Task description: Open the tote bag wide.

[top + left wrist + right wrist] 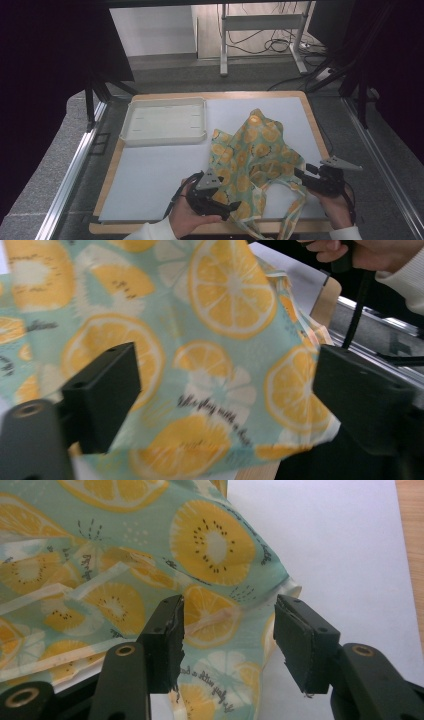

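Even overhead light on the white bench (160, 175), surroundings dark at frame edges, soft faint shadows, fruit-print cloth (200, 340) motion-blurred in left gripper view, right gripper view sharper.

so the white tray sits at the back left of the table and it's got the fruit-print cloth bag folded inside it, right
Not quite. The white tray does sit at the back left, but the high view shows it empty; the fruit-print cloth bag lies crumpled on the table to its right.
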Demonstrator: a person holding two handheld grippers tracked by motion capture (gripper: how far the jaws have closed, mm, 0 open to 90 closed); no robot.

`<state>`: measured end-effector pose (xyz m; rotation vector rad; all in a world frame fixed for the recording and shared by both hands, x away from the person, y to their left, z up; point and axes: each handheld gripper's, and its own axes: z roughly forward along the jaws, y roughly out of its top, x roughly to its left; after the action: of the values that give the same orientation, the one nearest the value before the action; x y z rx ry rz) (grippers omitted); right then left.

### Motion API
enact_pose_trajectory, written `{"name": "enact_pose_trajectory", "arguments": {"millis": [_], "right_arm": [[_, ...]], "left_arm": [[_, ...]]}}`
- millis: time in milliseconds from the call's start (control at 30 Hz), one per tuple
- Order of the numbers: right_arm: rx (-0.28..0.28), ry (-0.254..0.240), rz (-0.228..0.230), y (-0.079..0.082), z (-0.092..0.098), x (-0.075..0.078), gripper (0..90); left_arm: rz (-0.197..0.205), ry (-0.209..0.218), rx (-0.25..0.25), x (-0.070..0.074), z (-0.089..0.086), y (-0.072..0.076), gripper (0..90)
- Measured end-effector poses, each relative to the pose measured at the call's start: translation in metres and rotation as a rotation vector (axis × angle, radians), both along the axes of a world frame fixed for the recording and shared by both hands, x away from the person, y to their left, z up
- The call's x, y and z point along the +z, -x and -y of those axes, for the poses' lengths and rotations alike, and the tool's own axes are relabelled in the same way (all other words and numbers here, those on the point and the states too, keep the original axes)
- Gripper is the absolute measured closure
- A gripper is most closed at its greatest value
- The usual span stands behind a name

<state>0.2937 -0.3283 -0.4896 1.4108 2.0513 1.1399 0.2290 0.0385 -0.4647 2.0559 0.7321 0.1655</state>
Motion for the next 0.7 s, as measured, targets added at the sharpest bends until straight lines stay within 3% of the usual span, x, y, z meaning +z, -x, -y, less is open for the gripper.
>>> {"name": "enact_pose_trajectory", "arguments": {"millis": [167, 333, 467, 533, 700], "right_arm": [[-0.006, -0.004, 0.0, 0.001, 0.001, -0.001, 45.3], [-0.015, -0.005, 0.002, 0.002, 0.002, 0.0, 45.3], [-0.012, -0.003, -0.001, 0.002, 0.002, -0.002, 45.3], [-0.012, -0.002, -0.005, 0.002, 0.002, -0.002, 45.3], [-0.012, 0.003, -0.009, 0.001, 0.001, -0.004, 45.3]], "left_arm": [[-0.023, -0.073, 0.026, -0.007, 0.032, -0.003, 0.1], [-0.028, -0.146, 0.07, -0.02, 0.055, -0.016, 2.9], [-0.02, -0.159, 0.078, -0.029, 0.051, -0.022, 22.8], [-0.025, -0.146, 0.071, -0.032, 0.046, -0.026, 34.8], [-0.031, -0.122, 0.056, -0.035, 0.037, -0.031, 53.9]]}}
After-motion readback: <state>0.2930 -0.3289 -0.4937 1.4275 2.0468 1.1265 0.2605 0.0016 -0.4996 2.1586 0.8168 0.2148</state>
